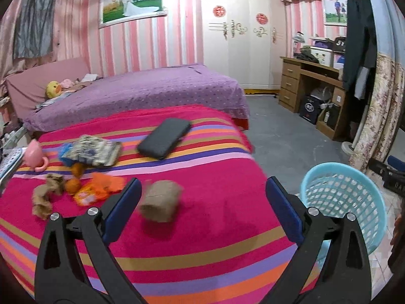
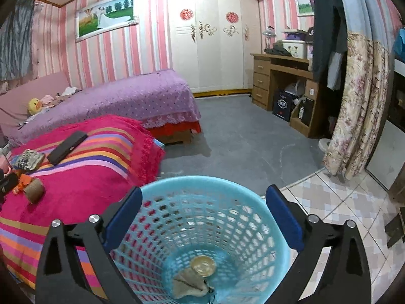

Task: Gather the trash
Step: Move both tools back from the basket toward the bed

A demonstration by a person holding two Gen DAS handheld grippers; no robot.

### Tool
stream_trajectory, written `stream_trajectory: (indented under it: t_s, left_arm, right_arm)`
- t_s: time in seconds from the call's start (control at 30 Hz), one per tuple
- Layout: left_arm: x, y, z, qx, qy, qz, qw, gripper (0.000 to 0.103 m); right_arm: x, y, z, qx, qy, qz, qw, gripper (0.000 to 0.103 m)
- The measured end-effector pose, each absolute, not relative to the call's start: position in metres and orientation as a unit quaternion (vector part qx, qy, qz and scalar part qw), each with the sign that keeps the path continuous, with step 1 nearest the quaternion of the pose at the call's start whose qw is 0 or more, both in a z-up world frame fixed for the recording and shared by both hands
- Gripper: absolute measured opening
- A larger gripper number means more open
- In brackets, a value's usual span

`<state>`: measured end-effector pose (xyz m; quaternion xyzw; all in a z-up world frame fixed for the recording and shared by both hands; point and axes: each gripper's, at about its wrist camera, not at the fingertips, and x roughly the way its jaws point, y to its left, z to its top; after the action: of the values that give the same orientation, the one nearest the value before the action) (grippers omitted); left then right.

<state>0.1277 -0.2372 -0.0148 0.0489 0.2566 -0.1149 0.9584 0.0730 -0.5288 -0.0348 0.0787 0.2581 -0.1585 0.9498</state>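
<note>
The right gripper (image 2: 203, 209) hangs over the blue basket (image 2: 162, 192), fingers spread wide and empty; crumpled paper (image 2: 189, 287) lies inside. The left gripper (image 1: 203, 200), equally wide and empty, faces a brown paper wad (image 1: 160, 204) at eleven o'clock on the bed (image 1: 215, 228), likely the next pickup.

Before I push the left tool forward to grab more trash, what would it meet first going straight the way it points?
Most likely the crumpled brown paper wad on the striped blanket. It lies just ahead of the open left tool, nearer its left finger. Depth is hard to judge through the fisheye.
</note>
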Motion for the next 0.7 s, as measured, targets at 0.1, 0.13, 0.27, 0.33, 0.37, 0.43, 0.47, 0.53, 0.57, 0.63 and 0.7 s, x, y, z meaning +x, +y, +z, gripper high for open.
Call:
stream_trajectory:
  t_s: [0.1,0.13,0.27,0.33,0.37,0.43,0.47,0.53,0.57,0.63,0.7]
  left_arm:
    - [0.125,-0.208,-0.011,0.051,0.257,-0.1,0.96,0.097]
    - [0.125,-0.195,-0.009,0.052,0.256,-0.091,0.961,0.097]
    - [0.126,-0.145,-0.003,0.05,0.264,-0.066,0.961,0.097]
    - [0.129,-0.121,-0.002,0.045,0.272,-0.054,0.96,0.097]
    - [0.13,-0.109,-0.002,0.042,0.271,-0.044,0.961,0.097]
    - [0.133,-0.086,-0.002,0.033,0.269,-0.022,0.962,0.097]
    - [0.134,-0.074,-0.003,0.026,0.269,-0.013,0.963,0.097]
    - [0.137,-0.054,-0.005,0.016,0.27,-0.001,0.963,0.097]
    - [0.137,-0.047,-0.006,0.015,0.27,0.004,0.963,0.097]
    - [0.139,-0.032,-0.01,0.013,0.27,0.015,0.963,0.097]
    - [0.142,-0.017,-0.015,0.007,0.278,0.022,0.96,0.097]
  right_arm:
    - [0.081,-0.502,-0.027,0.071,0.252,-0.141,0.955,0.096]
    - [0.083,-0.495,-0.026,0.069,0.25,-0.137,0.956,0.096]
    - [0.094,-0.458,-0.019,0.061,0.242,-0.112,0.962,0.096]
    - [0.1,-0.44,-0.017,0.062,0.241,-0.097,0.964,0.096]
    - [0.103,-0.432,-0.016,0.061,0.241,-0.091,0.964,0.096]
    - [0.108,-0.411,-0.014,0.054,0.237,-0.08,0.967,0.096]
    - [0.11,-0.403,-0.013,0.05,0.236,-0.075,0.968,0.096]
    - [0.117,-0.382,-0.014,0.041,0.237,-0.065,0.969,0.096]
    - [0.12,-0.375,-0.014,0.038,0.237,-0.061,0.969,0.096]
    - [0.126,-0.36,-0.016,0.031,0.239,-0.053,0.969,0.096]
    - [0.134,-0.343,-0.018,0.023,0.245,-0.046,0.968,0.096]
